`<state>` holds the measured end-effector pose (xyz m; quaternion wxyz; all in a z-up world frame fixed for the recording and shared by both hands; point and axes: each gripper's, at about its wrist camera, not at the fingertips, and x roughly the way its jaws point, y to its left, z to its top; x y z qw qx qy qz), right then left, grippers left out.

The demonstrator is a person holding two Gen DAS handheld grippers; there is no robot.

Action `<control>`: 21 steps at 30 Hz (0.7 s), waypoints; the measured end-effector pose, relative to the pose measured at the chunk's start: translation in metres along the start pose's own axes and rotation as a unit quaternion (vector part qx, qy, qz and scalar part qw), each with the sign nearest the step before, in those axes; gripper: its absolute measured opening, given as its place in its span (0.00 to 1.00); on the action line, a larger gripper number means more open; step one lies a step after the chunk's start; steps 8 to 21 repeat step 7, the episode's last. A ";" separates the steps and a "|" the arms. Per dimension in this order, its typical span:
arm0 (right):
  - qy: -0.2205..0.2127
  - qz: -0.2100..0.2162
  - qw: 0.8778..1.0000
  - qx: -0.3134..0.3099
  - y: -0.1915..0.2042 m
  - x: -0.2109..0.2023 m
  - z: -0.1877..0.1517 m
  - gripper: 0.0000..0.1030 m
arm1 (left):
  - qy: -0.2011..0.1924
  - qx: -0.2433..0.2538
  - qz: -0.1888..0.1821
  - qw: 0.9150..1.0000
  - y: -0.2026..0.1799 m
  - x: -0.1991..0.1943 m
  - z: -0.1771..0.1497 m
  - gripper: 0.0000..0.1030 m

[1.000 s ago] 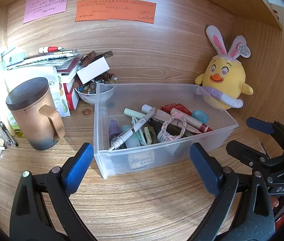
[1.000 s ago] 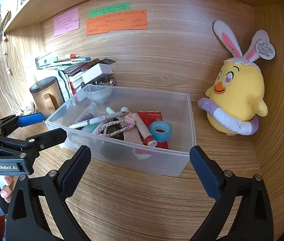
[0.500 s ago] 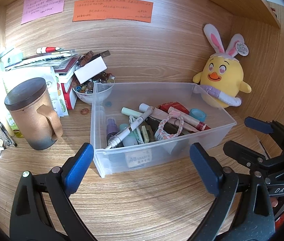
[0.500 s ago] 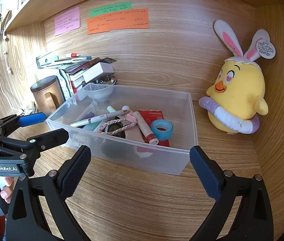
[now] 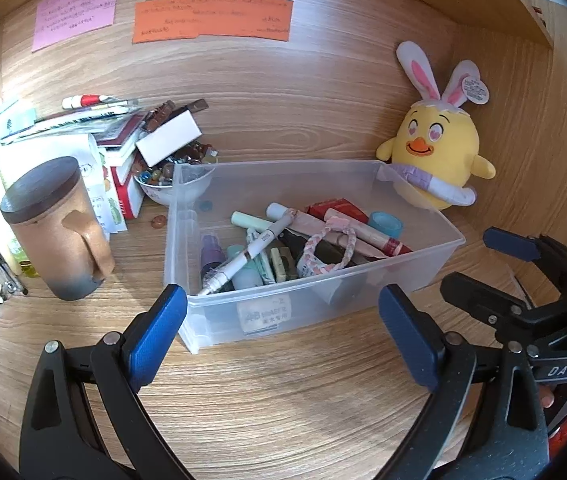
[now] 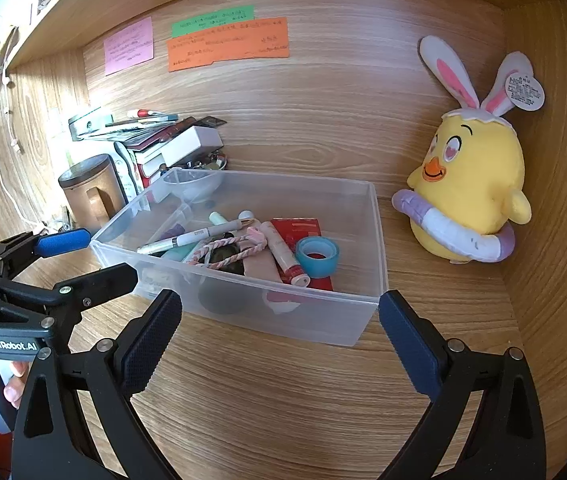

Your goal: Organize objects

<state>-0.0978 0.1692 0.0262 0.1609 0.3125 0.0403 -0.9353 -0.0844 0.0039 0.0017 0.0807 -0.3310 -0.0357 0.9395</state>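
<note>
I see the wooden desk filling both views, and on it the clear plastic bin, standing toward the back near the wall. To its right sits the yellow plush chick; to its left, the brown lidded mug. My left gripper hovers just in front of the bin's near wall, spread wide and holding nothing. My right gripper hangs before the bin's right corner, equally wide and empty. Inside the bin lie a white pen, a braided pink loop and a blue tape roll.
</note>
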 end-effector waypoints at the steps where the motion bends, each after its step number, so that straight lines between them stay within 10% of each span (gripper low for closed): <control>1: 0.001 0.000 1.000 0.001 -0.001 0.001 0.000 0.96 | 0.001 -0.001 -0.003 1.000 0.000 0.000 0.000 0.95; 21: 0.006 0.001 1.000 0.011 -0.004 0.003 -0.001 0.96 | -0.001 -0.008 -0.006 1.000 0.002 -0.001 -0.001 0.95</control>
